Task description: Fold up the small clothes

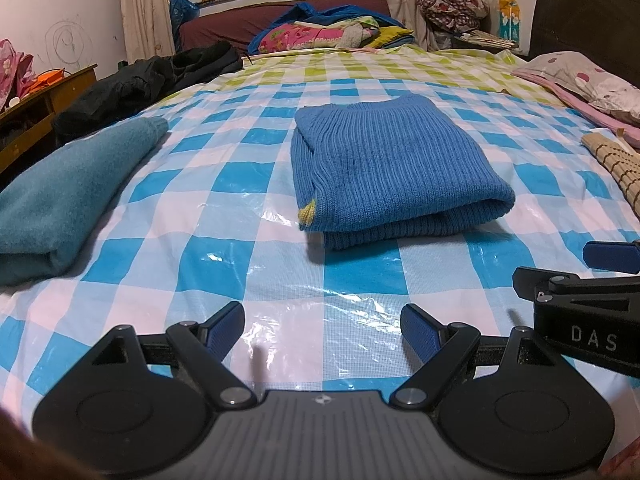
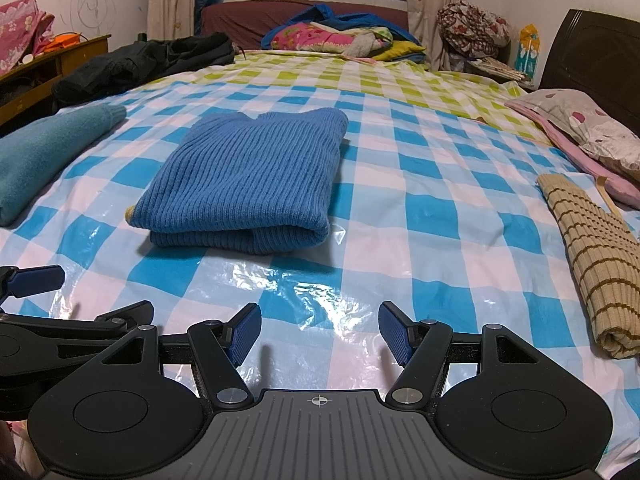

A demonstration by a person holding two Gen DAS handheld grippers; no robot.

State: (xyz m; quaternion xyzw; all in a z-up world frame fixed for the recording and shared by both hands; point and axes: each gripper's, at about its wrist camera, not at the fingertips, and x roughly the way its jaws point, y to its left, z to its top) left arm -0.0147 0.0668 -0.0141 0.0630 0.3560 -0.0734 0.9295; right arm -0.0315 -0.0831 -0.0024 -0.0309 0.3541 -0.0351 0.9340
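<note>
A wide bed fills the room, covered by a shiny plastic sheet [image 1: 224,216] checked in blue and white near us and in green and white farther off. At the far end a heap of bright bedding [image 1: 328,30] lies under the window, and a dark jacket [image 1: 140,80] sprawls along the far left edge. On the right side a flowered pillow [image 2: 592,128] rests by the headboard.

At the left edge lies a folded teal garment [image 1: 68,192]. At the right edge, a tan ribbed piece with brown stripes [image 2: 592,260] lies rolled up.

The blue knitted sweater [image 1: 392,168] sits in the middle of the sheet, already folded into a thick rectangle, its fold facing us and a scrap of yellow trim showing at its near left corner. It lies flat, touched by nothing.

Both tools hover side by side at the near edge of the bed, tilted down towards the sheet. The left gripper [image 1: 322,332] stands with its blue pads wide apart and nothing between them; the sweater lies beyond it, a little to the right, well clear of the fingertips. The right gripper [image 2: 320,332] is likewise spread and empty, with the sweater beyond it and to its left.
</note>
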